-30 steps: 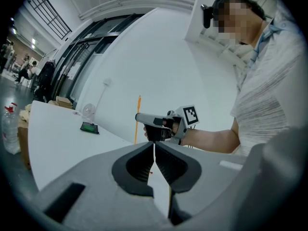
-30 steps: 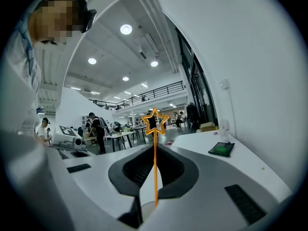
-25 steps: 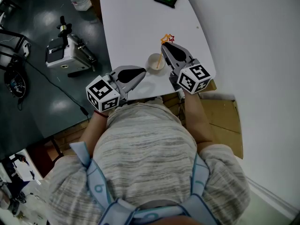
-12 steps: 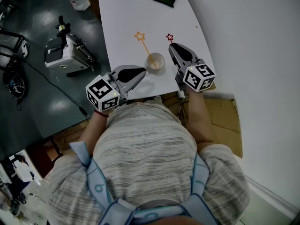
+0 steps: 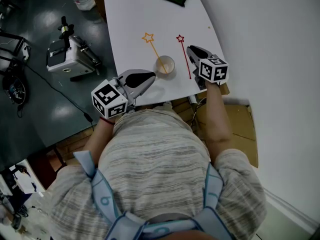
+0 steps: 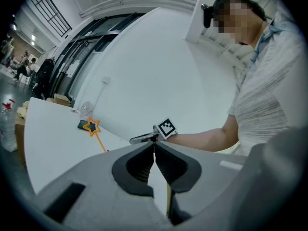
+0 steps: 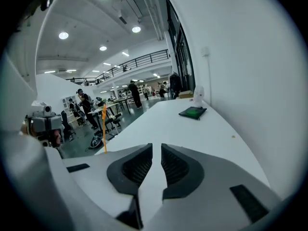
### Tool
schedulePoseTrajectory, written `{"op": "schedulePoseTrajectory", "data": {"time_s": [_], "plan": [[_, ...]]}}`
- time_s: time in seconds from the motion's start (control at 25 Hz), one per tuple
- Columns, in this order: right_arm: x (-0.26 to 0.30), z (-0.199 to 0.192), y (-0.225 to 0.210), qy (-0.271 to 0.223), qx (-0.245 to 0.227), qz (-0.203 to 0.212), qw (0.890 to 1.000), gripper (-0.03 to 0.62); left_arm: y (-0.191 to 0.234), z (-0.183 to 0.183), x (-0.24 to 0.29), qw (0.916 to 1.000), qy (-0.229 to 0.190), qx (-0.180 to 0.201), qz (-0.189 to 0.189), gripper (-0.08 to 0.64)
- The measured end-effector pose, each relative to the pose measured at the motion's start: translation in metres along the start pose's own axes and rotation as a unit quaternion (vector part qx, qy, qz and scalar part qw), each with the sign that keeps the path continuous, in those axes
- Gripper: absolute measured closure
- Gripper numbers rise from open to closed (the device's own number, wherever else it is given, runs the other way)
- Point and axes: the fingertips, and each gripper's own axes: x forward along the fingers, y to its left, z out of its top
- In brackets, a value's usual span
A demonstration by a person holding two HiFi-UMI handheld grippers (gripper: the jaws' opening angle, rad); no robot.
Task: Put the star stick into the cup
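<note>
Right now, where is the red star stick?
Head view: the red star stick lies on the white table between the cup and the right hand-held gripper.

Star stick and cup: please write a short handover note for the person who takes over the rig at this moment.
Left gripper: fingers shut, empty, just left of the cup.
Right gripper: fingers slightly apart, empty, beside the red star stick.
Paper cup stands on the white table.
Done: the orange star stick is in the cup, leaning away from the person.
Left: the red star stick lies flat on the table between the cup and the right gripper. Probably pick it up with the right gripper, if it also belongs in the cup.
</note>
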Motion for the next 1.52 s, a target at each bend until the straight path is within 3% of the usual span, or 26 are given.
{"op": "schedulePoseTrajectory", "data": {"time_s": [0.28, 0.64, 0.8, 1.12, 1.52], "plan": [[0.038, -0.064, -0.043, 0.127, 0.024, -0.022, 0.991, 0.569, 0.002, -0.003, 0.000, 1.0000, 0.006, -0.003, 0.001, 0.540], [0.067, -0.083, -0.055, 0.184, 0.037, -0.039, 0.981, 0.568, 0.009, -0.003, 0.001, 0.9999, 0.007, -0.008, 0.005, 0.540], [0.073, -0.091, -0.058, 0.215, 0.027, -0.053, 0.975, 0.535, 0.012, -0.004, 0.002, 0.9999, 0.004, -0.010, 0.005, 0.540], [0.075, -0.095, -0.063, 0.245, -0.006, -0.074, 0.967, 0.537, 0.017, -0.003, 0.005, 0.9999, -0.001, -0.014, 0.004, 0.540], [0.076, -0.095, -0.065, 0.242, 0.013, -0.081, 0.967, 0.571, 0.019, -0.005, 0.005, 0.9999, 0.000, -0.016, 0.005, 0.540]]}}
